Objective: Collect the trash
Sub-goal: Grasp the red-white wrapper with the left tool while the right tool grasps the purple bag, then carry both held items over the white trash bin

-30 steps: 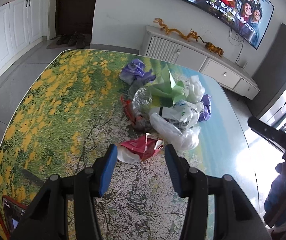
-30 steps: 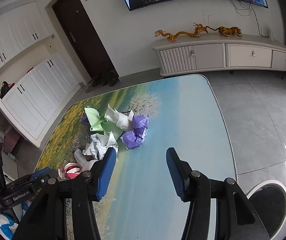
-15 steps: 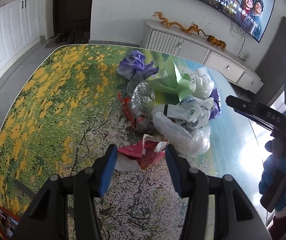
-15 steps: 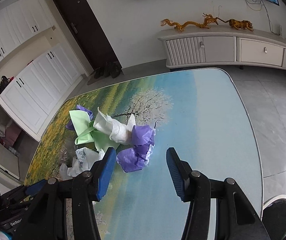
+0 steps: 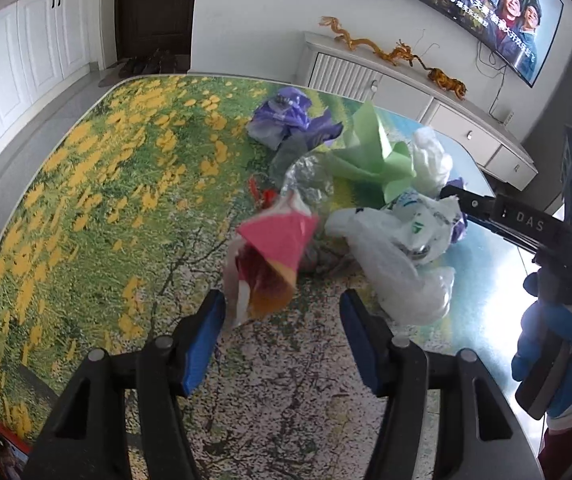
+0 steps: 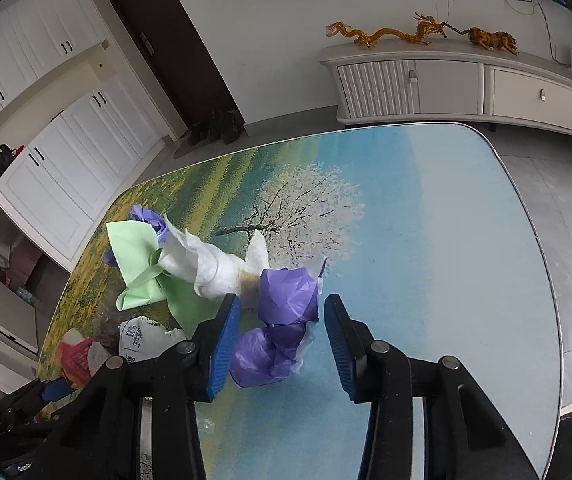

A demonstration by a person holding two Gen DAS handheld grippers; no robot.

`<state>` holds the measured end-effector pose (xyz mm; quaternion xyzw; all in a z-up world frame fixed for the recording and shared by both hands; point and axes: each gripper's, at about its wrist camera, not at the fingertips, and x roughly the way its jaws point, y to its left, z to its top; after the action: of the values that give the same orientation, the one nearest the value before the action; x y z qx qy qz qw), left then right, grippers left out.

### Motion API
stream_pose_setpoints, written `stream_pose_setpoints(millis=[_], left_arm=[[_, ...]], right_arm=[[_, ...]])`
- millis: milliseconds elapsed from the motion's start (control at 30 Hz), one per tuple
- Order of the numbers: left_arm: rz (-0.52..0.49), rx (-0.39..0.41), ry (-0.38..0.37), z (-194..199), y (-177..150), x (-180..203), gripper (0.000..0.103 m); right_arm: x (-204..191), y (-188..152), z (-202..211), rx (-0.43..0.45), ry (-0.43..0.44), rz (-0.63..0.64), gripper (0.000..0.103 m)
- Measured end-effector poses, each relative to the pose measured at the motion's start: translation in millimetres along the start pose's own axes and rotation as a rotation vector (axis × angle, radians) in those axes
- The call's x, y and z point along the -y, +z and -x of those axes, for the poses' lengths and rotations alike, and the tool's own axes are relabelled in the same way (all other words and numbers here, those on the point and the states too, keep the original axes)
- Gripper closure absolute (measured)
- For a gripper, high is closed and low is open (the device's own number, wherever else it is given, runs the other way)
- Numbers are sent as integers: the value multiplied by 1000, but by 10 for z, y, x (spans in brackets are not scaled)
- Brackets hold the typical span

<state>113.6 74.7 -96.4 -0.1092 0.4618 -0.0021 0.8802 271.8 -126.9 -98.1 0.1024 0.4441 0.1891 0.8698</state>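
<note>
- The trash heap (image 5: pixel 366 200) sits mid-bench (image 5: pixel 106 200); we could scatter its light bags.
- Left gripper (image 5: pixel 282 320): fingers released and widening around the red wrapper (image 5: pixel 274 256), which may slip free.
- Right gripper (image 6: pixel 282 332): fingers closing about the purple bag (image 6: pixel 282 300), seemingly not yet pinching.
- Readable: "DAS" on that gripper, "100%" on a white bag (image 6: pixel 142 336).

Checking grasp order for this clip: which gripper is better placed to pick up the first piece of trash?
Probably right: the right gripper straddles the purple bag, jaws closing. The left gripper is opening, the red wrapper mostly beyond its tips.
</note>
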Motion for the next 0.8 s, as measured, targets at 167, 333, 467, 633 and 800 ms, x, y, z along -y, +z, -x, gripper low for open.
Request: stream_pose_setpoints(millis=[167, 333, 467, 633, 800], left_arm=[[33, 19, -1, -8, 19, -104, 73], [51, 29, -16, 30, 4, -138, 78], [44, 63, -31, 179, -23, -78, 79], [34, 112, -59, 429, -52, -8, 79], [9, 152, -98, 703, -127, 103, 79]], right_arm=[[40, -17, -12, 5, -4, -4, 76], [45, -64, 48, 10, -10, -10, 77], [65, -132, 186, 17, -14, -21, 77], [55, -243, 496, 49, -23, -34, 77], [-8, -391, 834, 91, -27, -53, 77]])
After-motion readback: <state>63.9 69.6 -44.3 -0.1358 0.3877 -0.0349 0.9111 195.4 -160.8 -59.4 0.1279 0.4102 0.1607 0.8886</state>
